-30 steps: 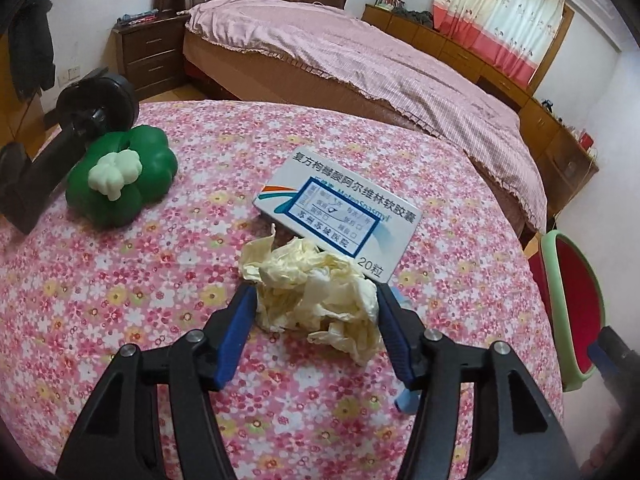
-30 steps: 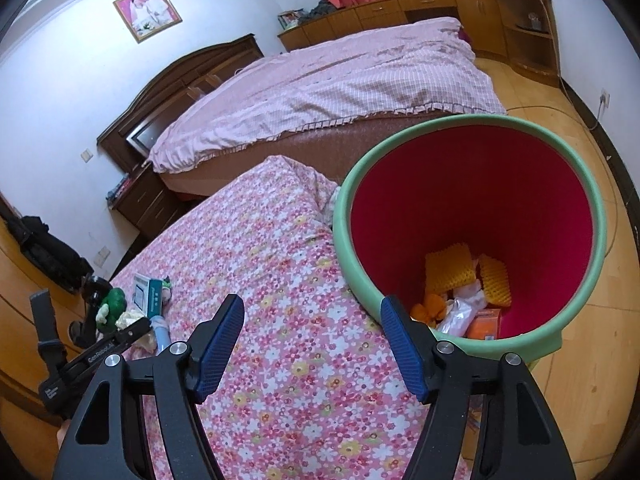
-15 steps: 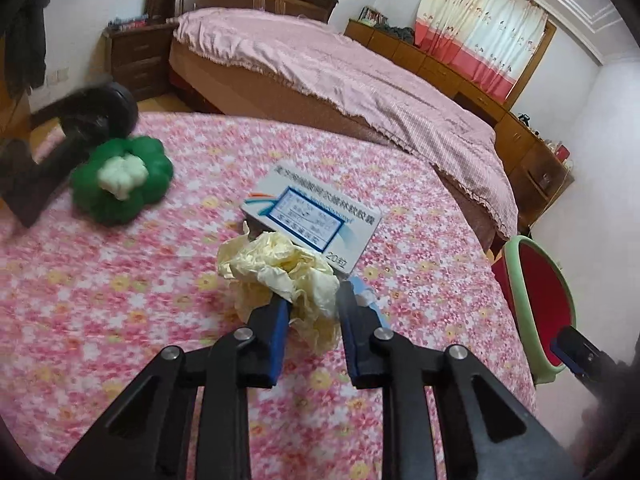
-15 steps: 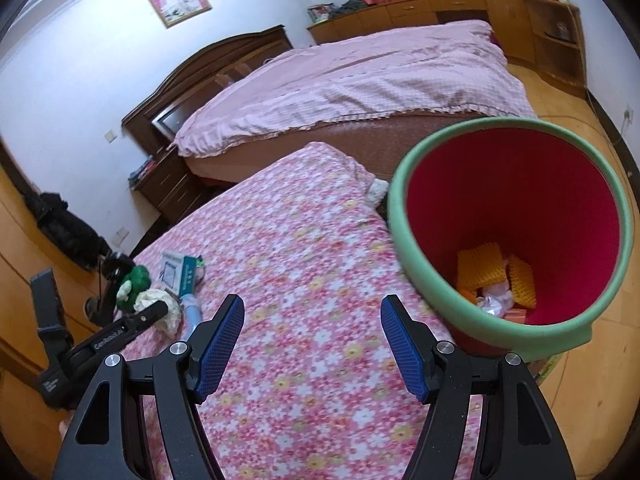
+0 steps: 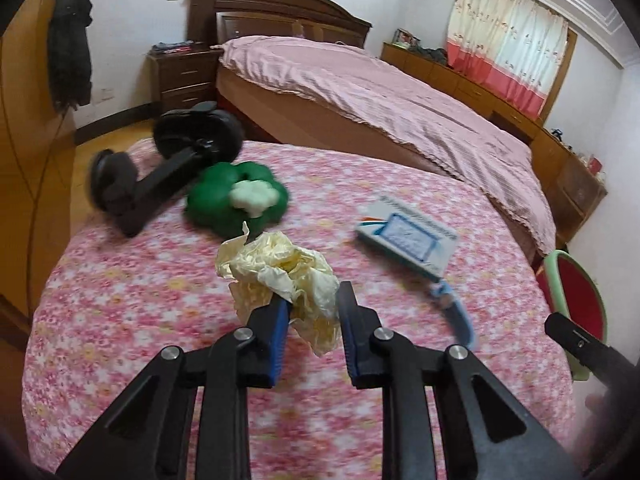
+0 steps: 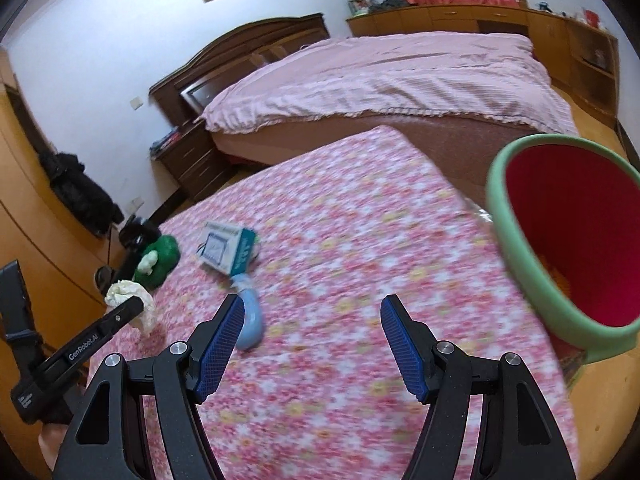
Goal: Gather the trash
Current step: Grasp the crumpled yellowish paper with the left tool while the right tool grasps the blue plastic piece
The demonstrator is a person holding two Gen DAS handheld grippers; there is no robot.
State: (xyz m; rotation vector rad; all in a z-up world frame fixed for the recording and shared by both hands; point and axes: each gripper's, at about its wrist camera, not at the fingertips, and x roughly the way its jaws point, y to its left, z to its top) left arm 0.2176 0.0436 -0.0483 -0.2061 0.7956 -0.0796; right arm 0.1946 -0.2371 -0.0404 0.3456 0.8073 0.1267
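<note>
A crumpled pale-yellow paper wad (image 5: 280, 276) is pinched between the blue pads of my left gripper (image 5: 312, 312), lifted a little above the floral tablecloth (image 5: 120, 304). From the right wrist view the same wad (image 6: 128, 296) shows at the left gripper's tip. A white and blue medicine box (image 5: 408, 240) (image 6: 226, 248) lies on the cloth, with a light-blue tube (image 5: 456, 312) (image 6: 250, 320) beside it. My right gripper (image 6: 312, 320) is open over the cloth, nothing between its fingers, the tube just left of its left pad. The green-rimmed red bin (image 6: 560, 240) (image 5: 576, 300) stands off the table's right edge.
A green toy with a white centre (image 5: 236, 200) (image 6: 158, 260) and a black stand (image 5: 168, 172) sit at the table's far left. Behind the table is a bed with a pink cover (image 5: 380, 96), with a nightstand (image 5: 184, 76) and wooden cabinets along the walls.
My left gripper shut on the paper wad and lifted it leftward, away from the box. My right gripper swung left from over the bin to over the tablecloth.
</note>
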